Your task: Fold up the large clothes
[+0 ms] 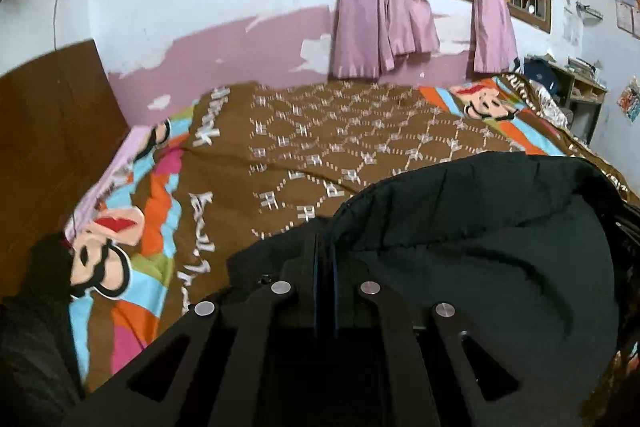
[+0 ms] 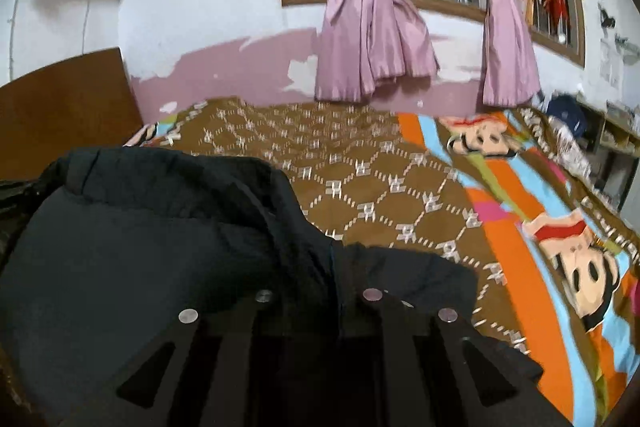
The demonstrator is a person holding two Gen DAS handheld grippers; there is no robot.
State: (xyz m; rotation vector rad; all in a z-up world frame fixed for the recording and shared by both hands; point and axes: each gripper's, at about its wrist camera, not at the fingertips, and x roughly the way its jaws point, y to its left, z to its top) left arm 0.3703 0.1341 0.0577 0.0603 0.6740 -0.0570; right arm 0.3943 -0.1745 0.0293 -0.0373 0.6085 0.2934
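A large black padded jacket (image 1: pixel 480 247) hangs in a bunched fold above the bed, filling the lower right of the left wrist view. My left gripper (image 1: pixel 325 259) is shut, its blue pads pressed together on the jacket's edge. In the right wrist view the same jacket (image 2: pixel 140 247) fills the lower left and drapes over the fingers. My right gripper (image 2: pixel 334 267) pinches a ridge of the cloth, and the fabric hides most of its fingertips. Both grippers point down towards the bed.
The bed carries a brown patterned cover (image 1: pixel 340 131) with bright cartoon borders (image 2: pixel 560 259). A wooden headboard (image 1: pixel 48 127) stands at the left. Pink curtains (image 1: pixel 380 15) hang at a barred window behind the bed. A cluttered desk (image 1: pixel 580 91) is at the far right.
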